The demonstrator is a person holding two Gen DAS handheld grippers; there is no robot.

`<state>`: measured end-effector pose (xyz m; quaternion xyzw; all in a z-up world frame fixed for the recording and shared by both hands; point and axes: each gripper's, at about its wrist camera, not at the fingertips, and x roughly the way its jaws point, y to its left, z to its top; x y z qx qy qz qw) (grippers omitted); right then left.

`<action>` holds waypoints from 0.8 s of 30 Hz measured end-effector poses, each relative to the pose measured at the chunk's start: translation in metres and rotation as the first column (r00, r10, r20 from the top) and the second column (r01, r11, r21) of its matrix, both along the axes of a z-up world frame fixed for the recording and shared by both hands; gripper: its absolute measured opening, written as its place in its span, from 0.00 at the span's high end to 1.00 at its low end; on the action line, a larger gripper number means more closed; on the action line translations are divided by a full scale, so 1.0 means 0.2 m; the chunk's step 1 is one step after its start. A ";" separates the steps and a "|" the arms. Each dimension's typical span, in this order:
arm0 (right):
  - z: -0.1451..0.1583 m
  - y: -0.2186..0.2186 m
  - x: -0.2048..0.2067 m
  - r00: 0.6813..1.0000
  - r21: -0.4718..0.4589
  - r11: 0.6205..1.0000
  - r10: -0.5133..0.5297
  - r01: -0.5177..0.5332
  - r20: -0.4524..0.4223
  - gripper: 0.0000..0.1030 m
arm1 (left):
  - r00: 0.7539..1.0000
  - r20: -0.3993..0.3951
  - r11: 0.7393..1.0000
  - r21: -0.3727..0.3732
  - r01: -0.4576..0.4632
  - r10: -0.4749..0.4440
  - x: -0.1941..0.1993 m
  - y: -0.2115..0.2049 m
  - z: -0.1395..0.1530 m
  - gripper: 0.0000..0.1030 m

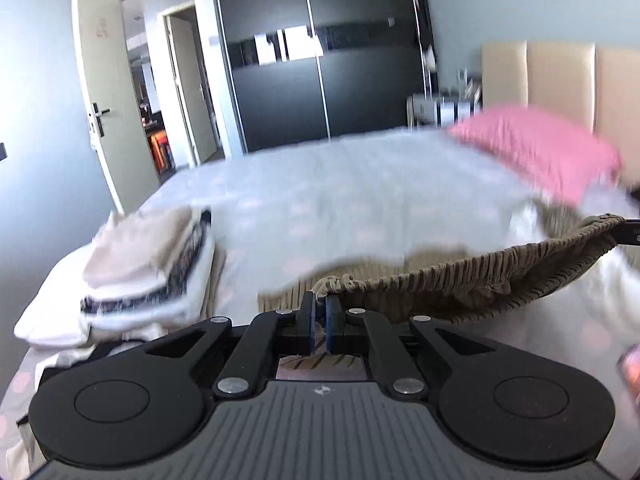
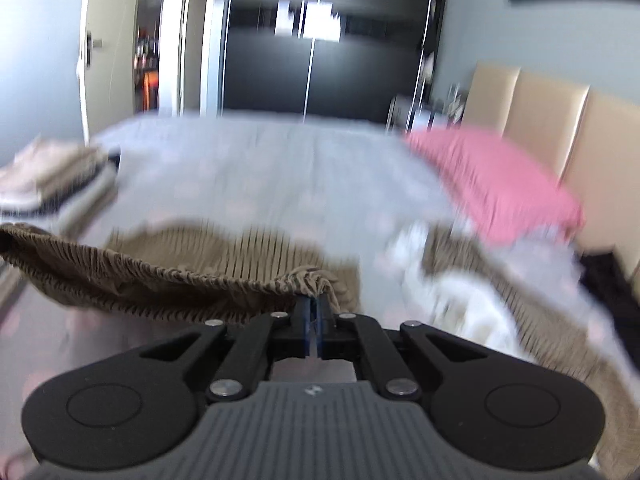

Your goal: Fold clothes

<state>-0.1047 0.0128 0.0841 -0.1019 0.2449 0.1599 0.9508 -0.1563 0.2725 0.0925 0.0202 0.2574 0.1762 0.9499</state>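
1. Bedroom setting: a bed [image 1: 340,184] under a pale grey cover with faint pink dots filled the middle of both views, a beige padded headboard [image 1: 560,80] at its right end and a dark sliding-door wardrobe [image 1: 320,80] behind it. A cream door [image 1: 100,88] stood open at left.
2. Pink pillow [image 1: 536,148] lay on the bed near the headboard; blurred in both views.
3. Stack of folded clothes [image 1: 148,268], beige on top with white and dark-striped layers under it, sat at the left part of the bed, well apart from the pillow.
4. Left gripper [image 1: 319,304]: jaws pressed together on a bunched corner of a ribbed brown garment [image 1: 460,280].
5. Right gripper [image 2: 314,304]: jaws likewise clamped on the opposite bunched corner of the same garment [image 2: 160,280].
6. Garment's upper edge hung stretched between the two grippers in a shallow sag, raised above the cover at the near side of the bed. Its lower part drooped below that edge toward the bedding.
7. More brown ribbed fabric and something white [image 2: 460,304] lay rumpled on the bed to the right of the right gripper; too blurred to tell what piece it was.
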 end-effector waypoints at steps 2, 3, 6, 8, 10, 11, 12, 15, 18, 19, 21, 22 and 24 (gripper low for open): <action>0.14 0.00 -0.01 0.998 0.014 1.000 0.000 -0.001 0.062 0.98 | 0.997 0.073 1.000 -0.004 0.013 -0.013 0.01 0.01 0.16 0.98; 0.21 -0.01 -0.01 0.996 0.021 1.000 0.000 -0.002 0.093 0.98 | 0.994 0.110 1.000 -0.004 0.021 -0.020 0.00 0.01 0.24 0.98; 0.42 -0.01 -0.03 0.983 0.043 0.999 -0.002 -0.006 0.185 0.98 | 0.976 0.216 0.999 -0.015 0.036 -0.032 -0.02 0.02 0.46 0.98; 0.56 -0.01 -0.04 0.969 0.057 0.998 -0.005 -0.009 0.246 0.98 | 0.957 0.289 0.999 -0.011 0.033 -0.028 -0.04 0.04 0.59 0.98; 0.70 -0.02 -0.05 0.952 0.070 0.997 -0.008 -0.014 0.305 0.98 | 0.938 0.347 0.999 -0.010 0.032 -0.027 -0.07 0.07 0.71 0.98; 0.77 -0.02 -0.05 0.942 0.077 0.997 -0.010 -0.016 0.334 0.98 | 0.933 0.358 0.999 -0.008 0.034 -0.029 -0.07 0.08 0.76 0.98; 0.84 -0.02 -0.06 0.932 0.084 0.996 -0.013 -0.019 0.363 0.98 | 0.935 0.352 0.999 0.005 0.037 -0.036 -0.05 0.09 0.80 0.98; 0.98 -0.01 -0.02 0.917 0.084 0.996 -0.010 -0.025 0.399 0.98 | 0.960 0.272 0.998 0.046 0.049 -0.060 0.07 0.12 0.87 0.98; 0.96 0.05 0.19 0.962 0.068 0.997 0.016 -0.037 0.274 0.98 | 0.989 0.133 0.997 0.047 0.053 -0.059 0.30 0.18 0.83 0.98; 0.94 0.06 0.26 0.974 0.071 0.997 0.019 -0.036 0.228 0.98 | 0.995 0.085 0.999 0.035 0.041 -0.044 0.38 0.21 0.80 0.98; 0.90 0.11 0.40 0.984 0.059 0.998 0.014 -0.025 0.175 0.98 | 0.999 0.029 1.000 0.008 0.028 -0.029 0.53 0.28 0.76 0.98; 0.88 0.15 0.46 0.986 0.046 0.999 0.007 -0.015 0.168 0.98 | 1.000 0.019 1.000 0.012 0.017 -0.017 0.59 0.30 0.75 0.98; 0.85 0.22 0.54 0.981 0.002 1.000 0.005 -0.005 0.194 0.98 | 1.000 0.024 0.998 0.062 -0.012 0.010 0.69 0.31 0.75 0.98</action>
